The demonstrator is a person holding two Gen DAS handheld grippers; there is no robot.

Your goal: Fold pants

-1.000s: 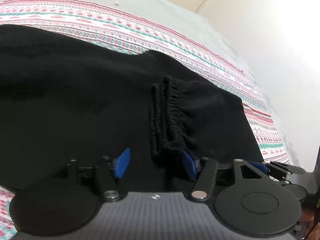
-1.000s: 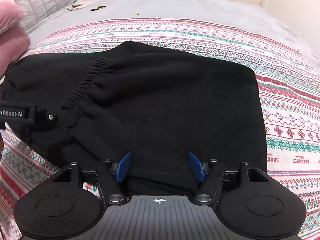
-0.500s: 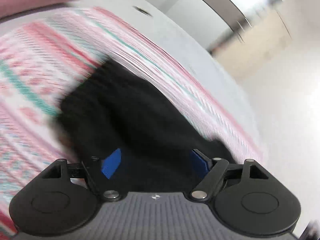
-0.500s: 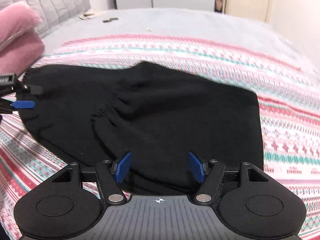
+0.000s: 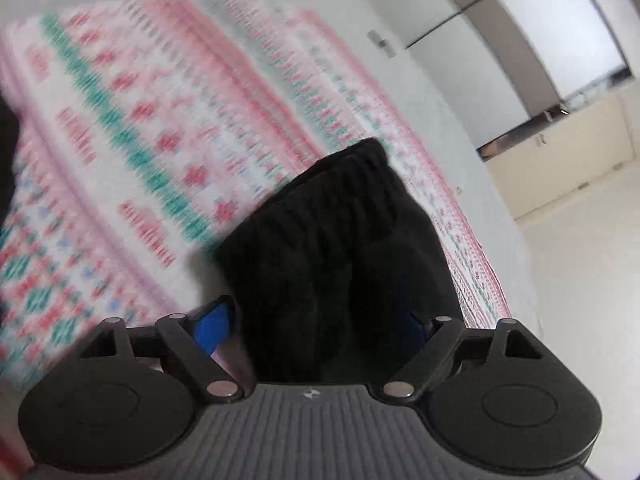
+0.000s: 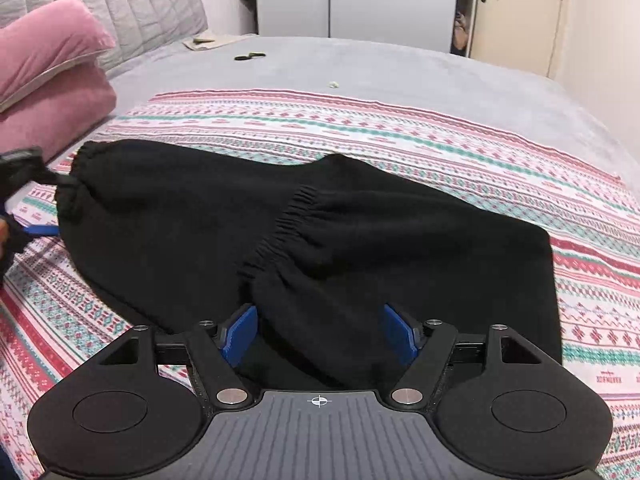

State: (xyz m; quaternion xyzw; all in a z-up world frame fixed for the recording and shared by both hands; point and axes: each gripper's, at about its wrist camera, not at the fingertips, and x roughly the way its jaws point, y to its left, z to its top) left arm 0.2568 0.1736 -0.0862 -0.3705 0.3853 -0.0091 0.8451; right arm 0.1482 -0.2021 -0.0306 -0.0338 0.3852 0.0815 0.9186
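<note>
Black pants (image 6: 248, 216) lie folded on a patterned blanket (image 6: 360, 128), with an elastic cuff (image 6: 288, 216) lying across the middle. My right gripper (image 6: 319, 330) is open low over the near edge of the pants, cloth between its blue pads. My left gripper (image 5: 316, 324) is open around the elastic waistband end (image 5: 336, 208) of the pants; the view is blurred. In the right wrist view the left gripper (image 6: 36, 200) sits at the far left end of the pants, its pads on either side of the waistband.
Pink pillows (image 6: 44, 80) and a grey quilted headboard (image 6: 132, 4) are at the left. The grey bedspread (image 6: 360, 64) beyond holds small loose items. A wardrobe (image 6: 352, 0) and a door (image 6: 516, 16) stand behind the bed.
My left gripper has swung away from the cuff in the middle to the waistband end at the left. My right gripper has risen a little and stayed open.
</note>
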